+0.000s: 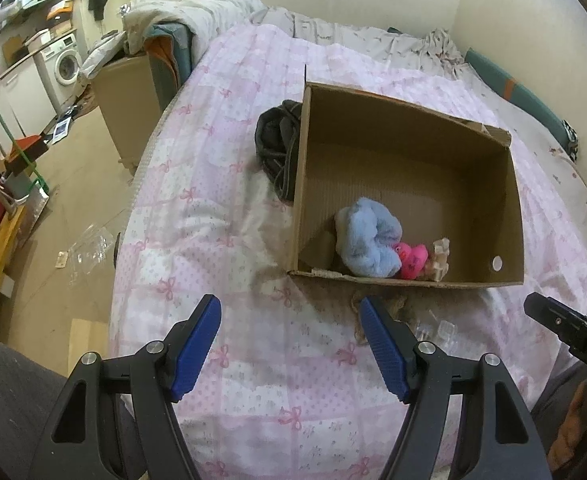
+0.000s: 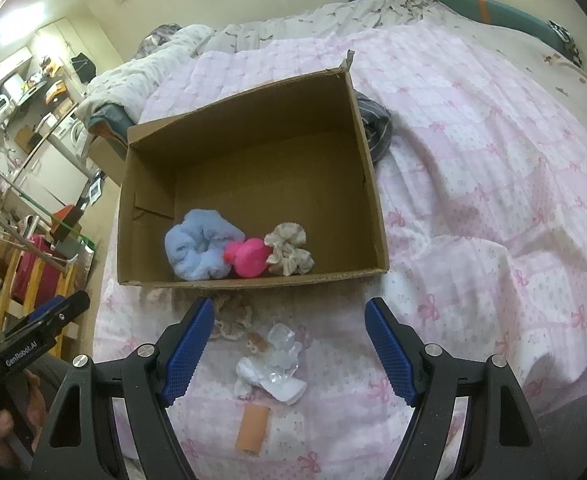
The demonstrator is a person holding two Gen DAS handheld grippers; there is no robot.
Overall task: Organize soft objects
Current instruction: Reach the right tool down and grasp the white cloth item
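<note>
An open cardboard box point(image 1: 409, 128) point(image 2: 253, 96) stands on the pink bed. Inside lie a light blue fluffy scrunchie point(image 1: 367, 238) point(image 2: 199, 246), a pink soft toy point(image 1: 413, 260) point(image 2: 249, 258) and a beige scrunchie point(image 2: 289, 254). In front of the box, in the right wrist view, lie a lace scrunchie point(image 2: 233, 316), a clear plastic piece with white cloth point(image 2: 273, 364) and an orange roll point(image 2: 251, 428). My left gripper point(image 1: 291, 340) is open and empty above the quilt. My right gripper point(image 2: 289, 346) is open and empty above the plastic piece.
A dark bundle of clothing point(image 1: 277, 140) point(image 2: 375, 128) lies against the box's far side. The pink quilt point(image 1: 213, 208) covers the bed; its left edge drops to the floor. Another cardboard box point(image 1: 127, 108) and a washing machine point(image 1: 65, 66) stand left.
</note>
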